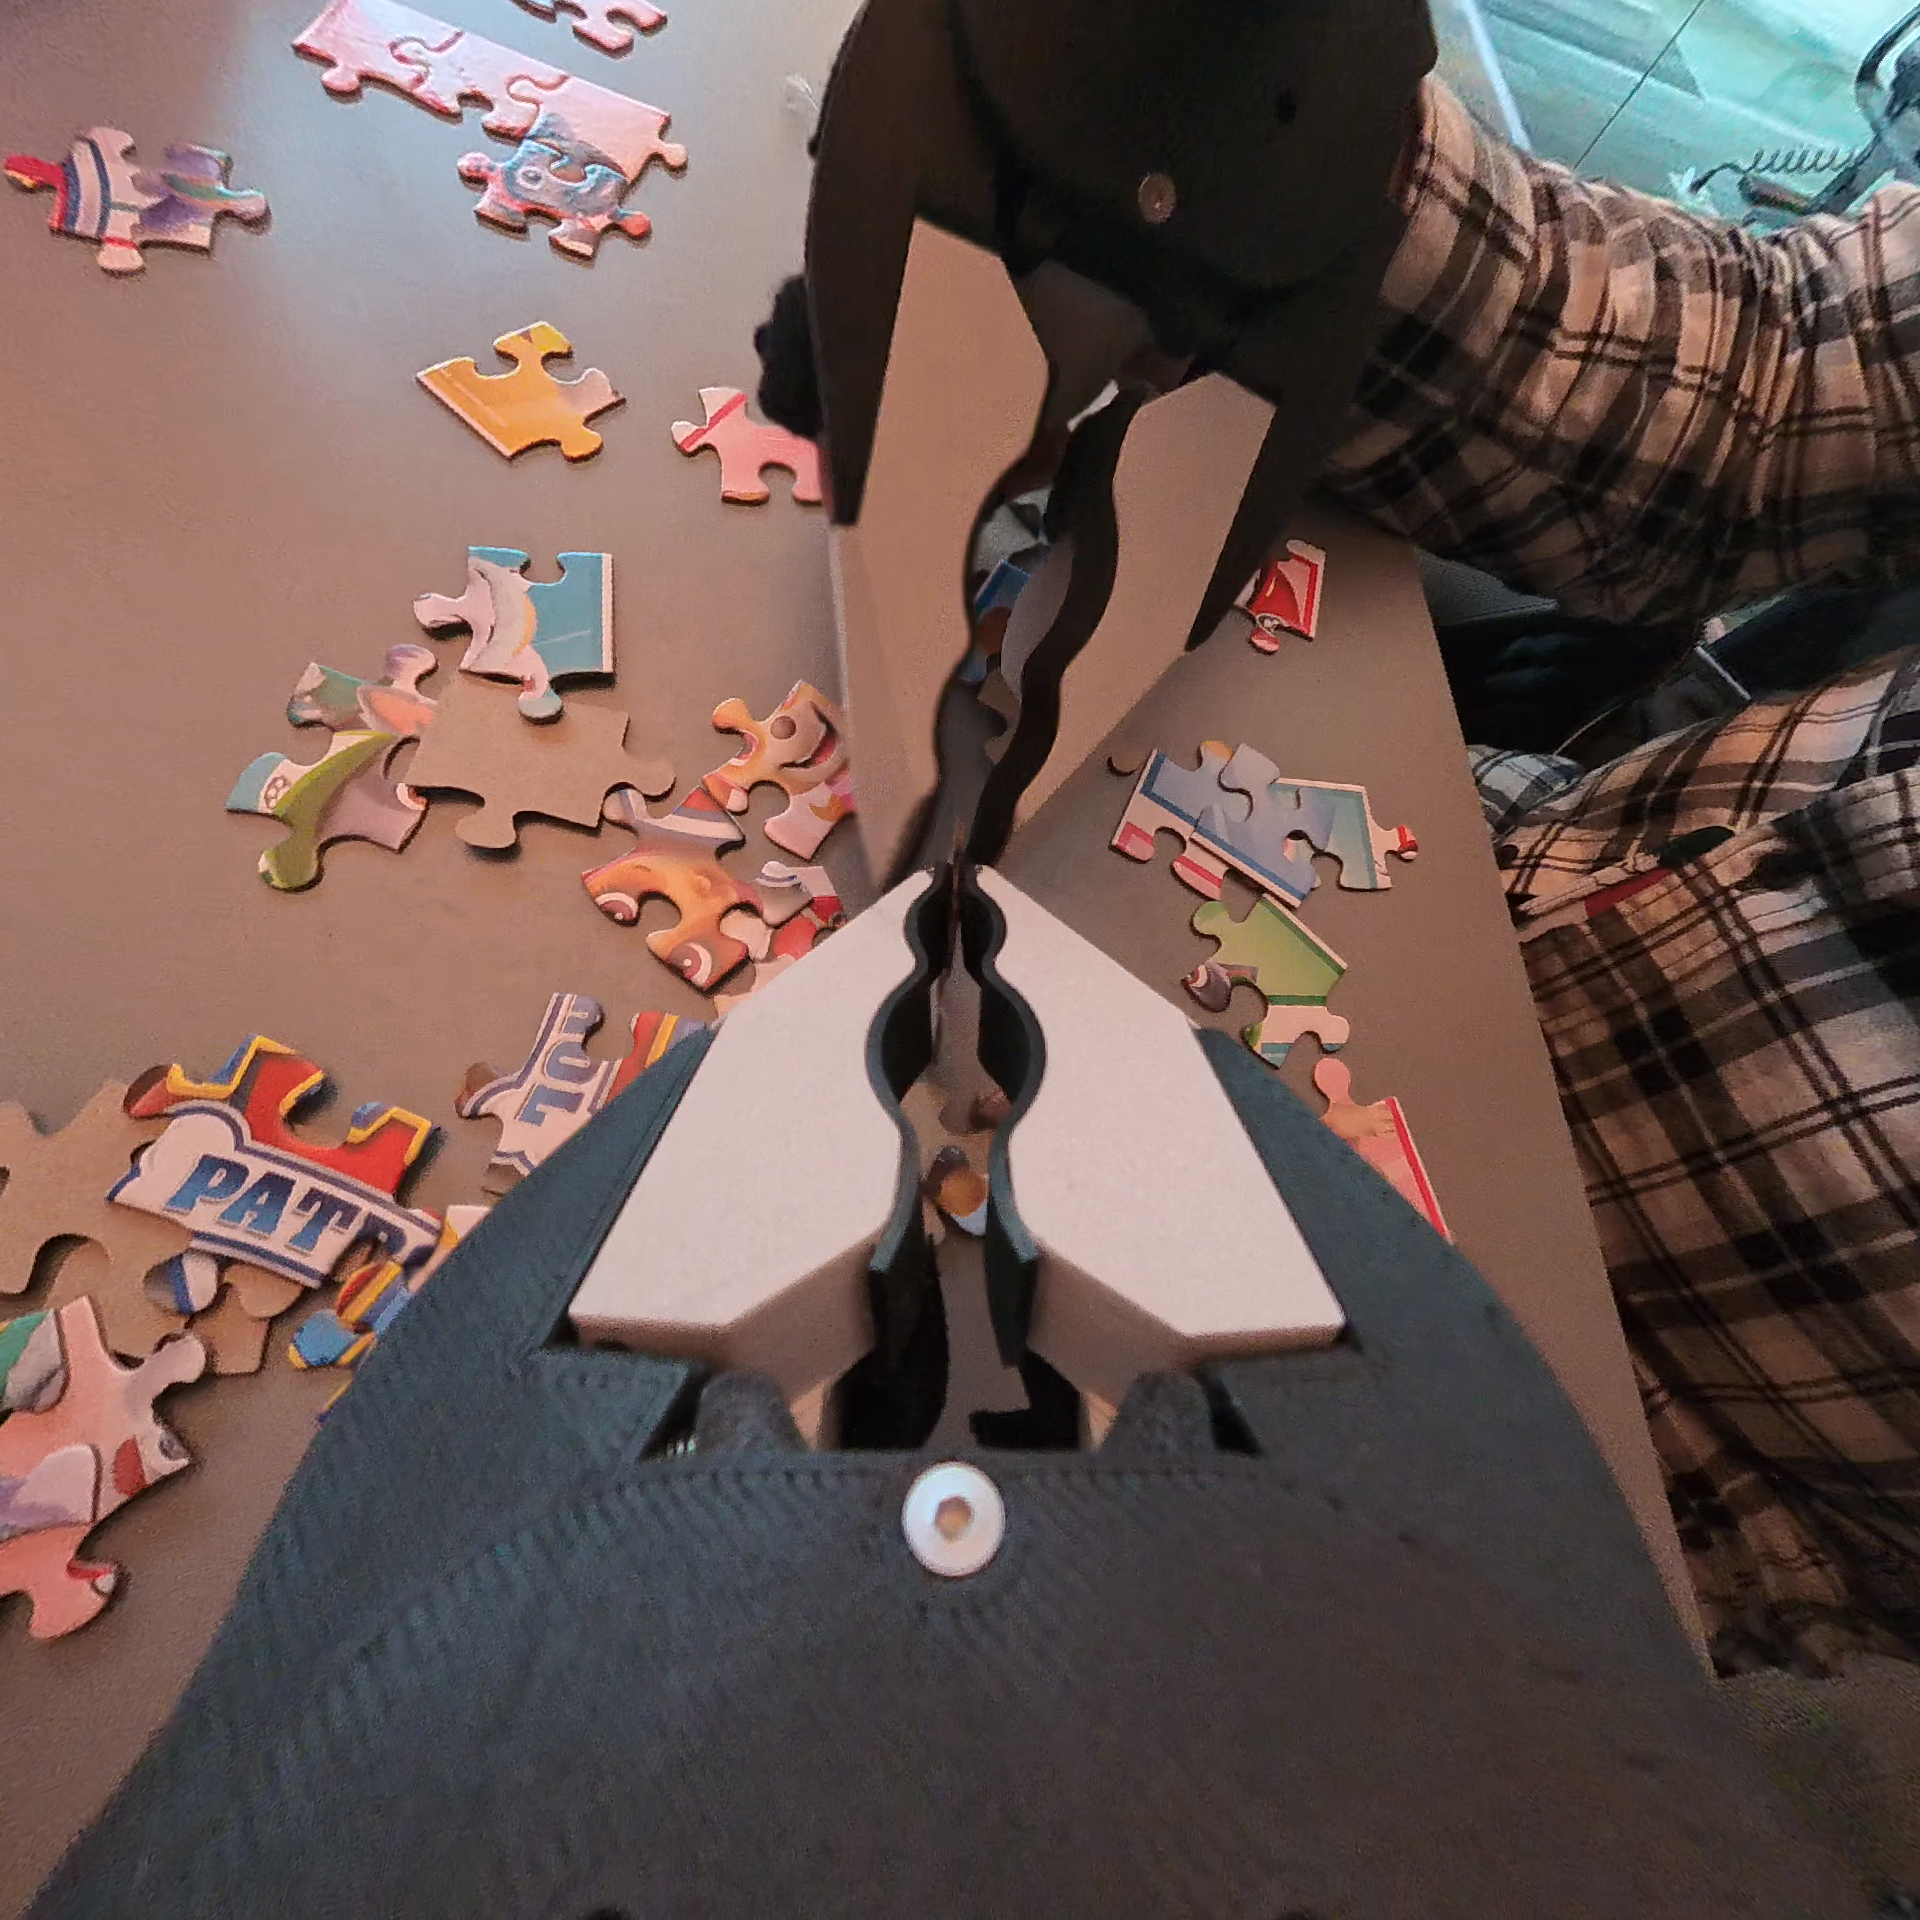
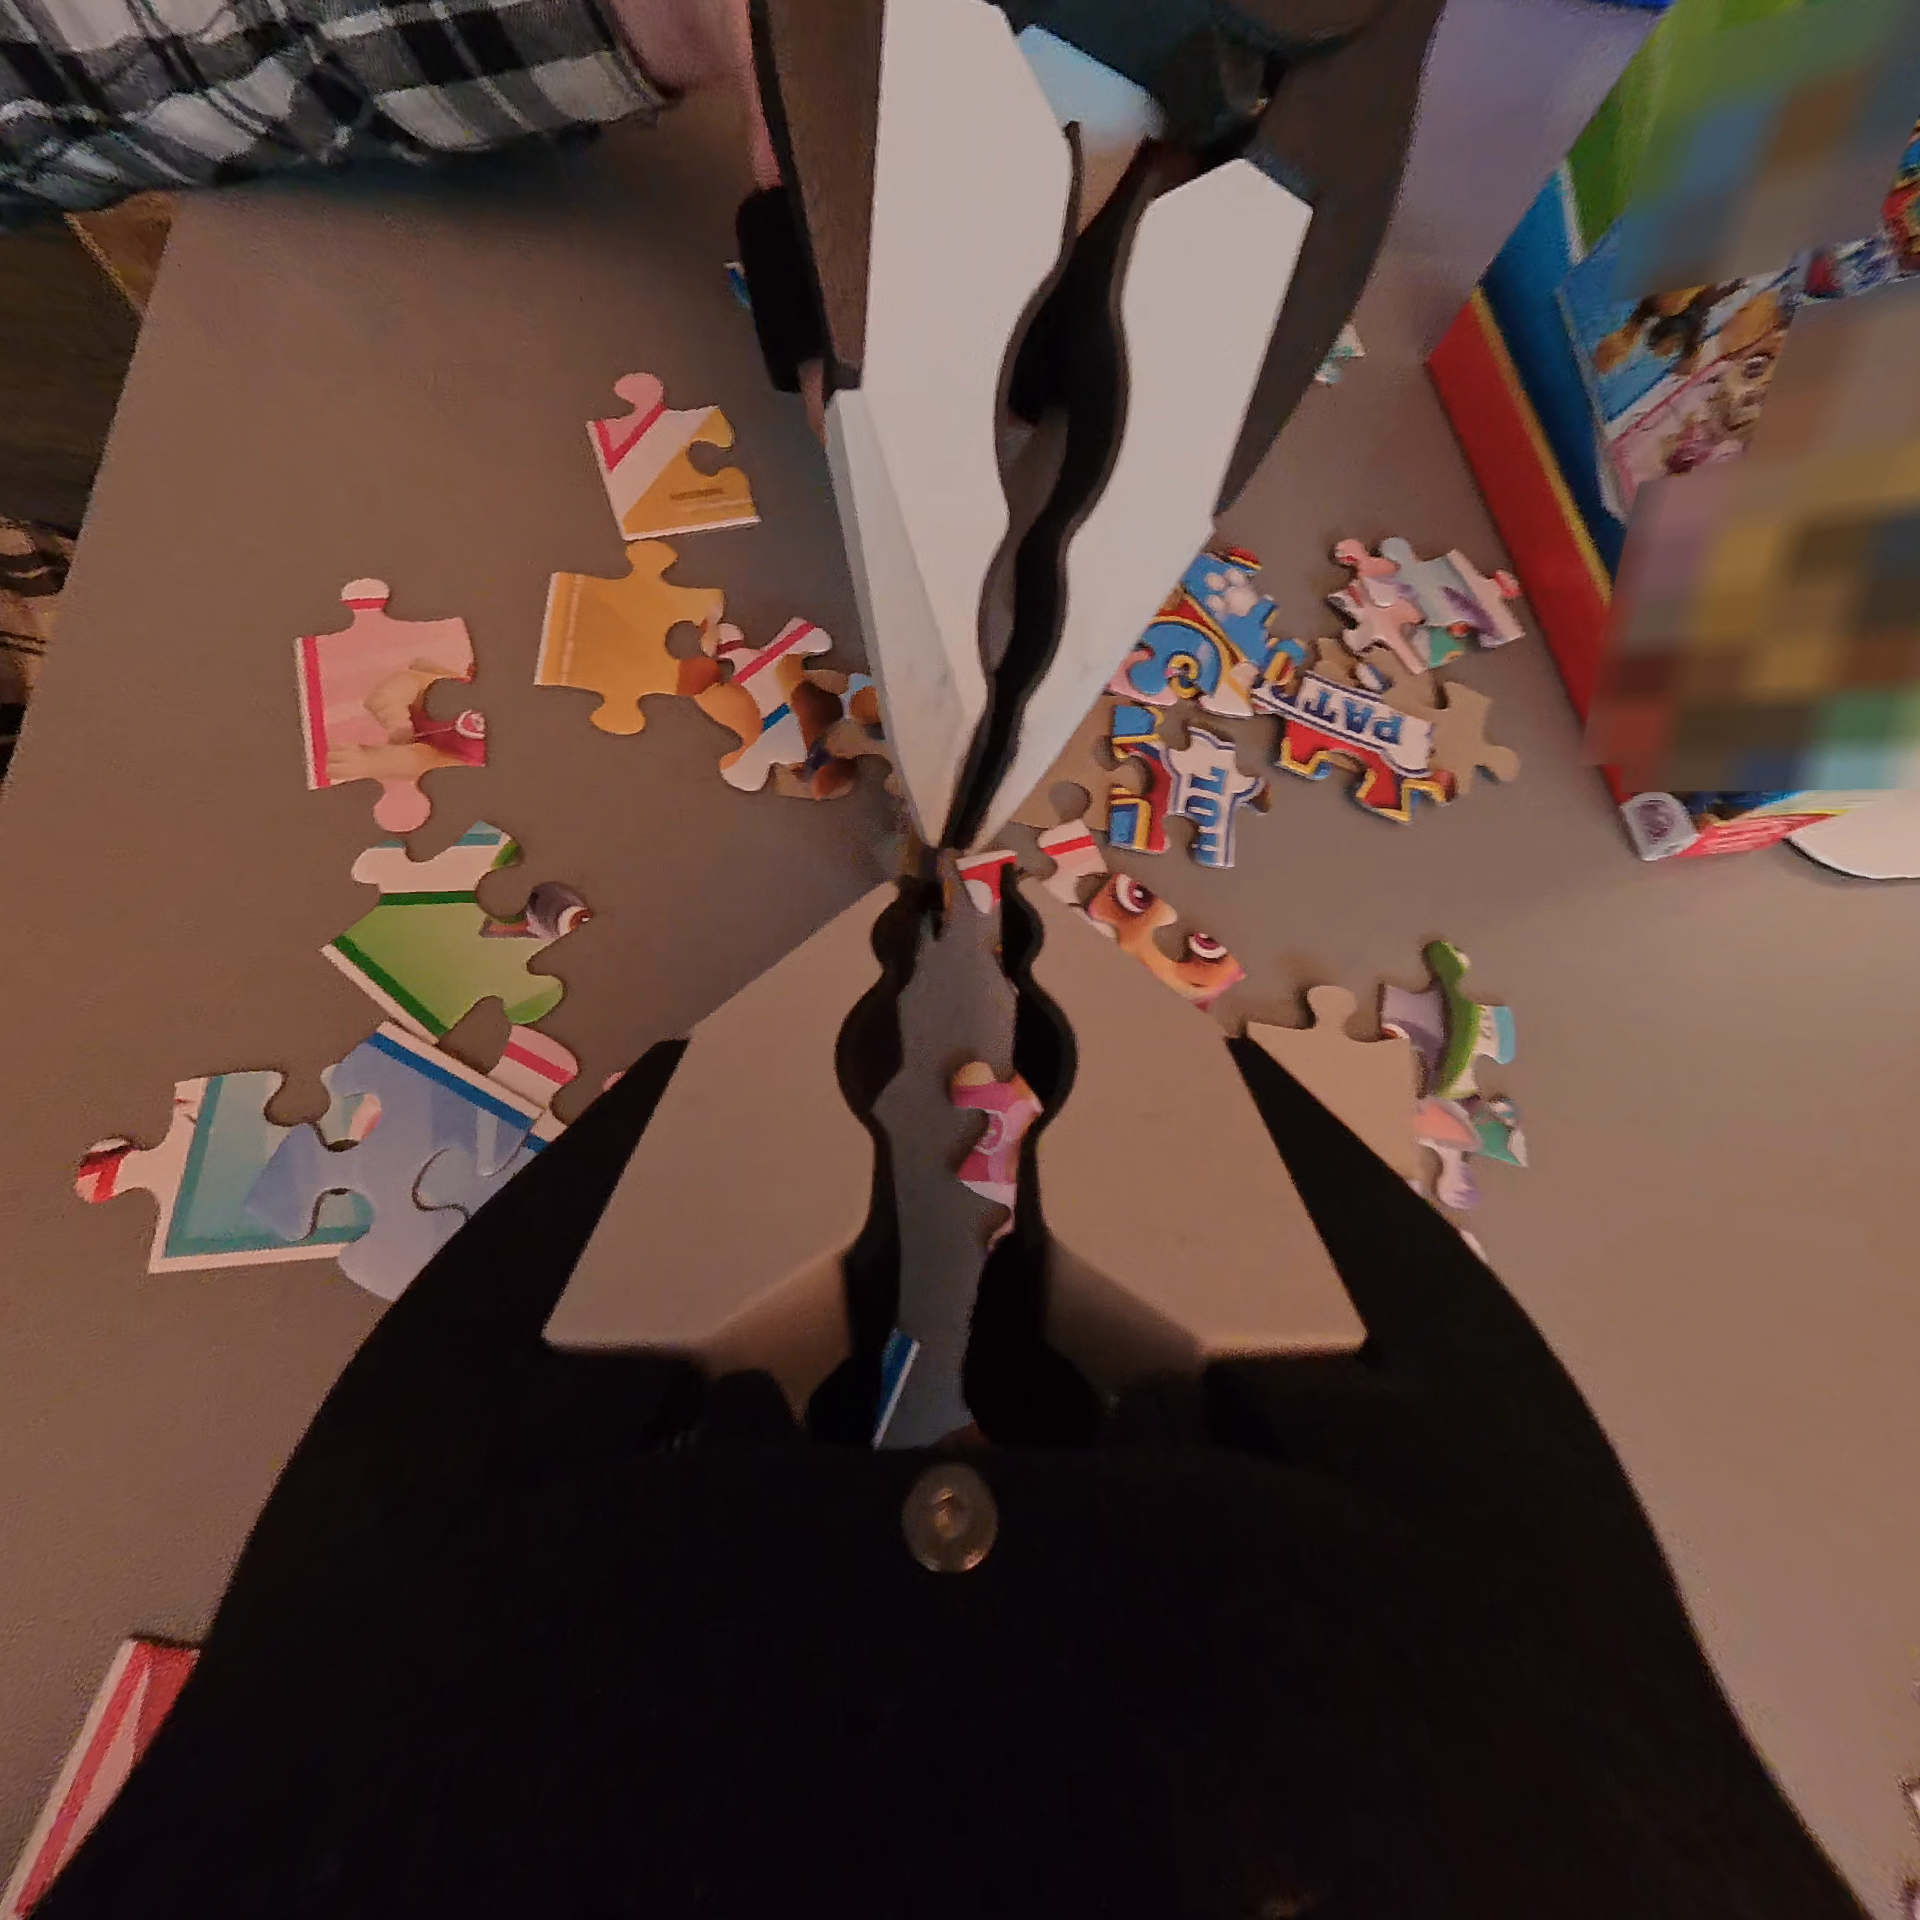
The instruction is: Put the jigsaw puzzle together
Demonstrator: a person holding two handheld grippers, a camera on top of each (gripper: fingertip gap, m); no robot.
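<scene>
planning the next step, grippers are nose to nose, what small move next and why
Probably back the right gripper off a little: its tips nearly touch those of the left gripper, both look shut, I cannot tell if either holds anything, and loose pieces lie beneath.

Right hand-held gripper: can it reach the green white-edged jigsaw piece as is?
Probably yes. The green white-edged jigsaw piece lies flat and uncovered beside the right hand-held gripper, with nothing between them; its jaws look shut and must open first.
</scene>
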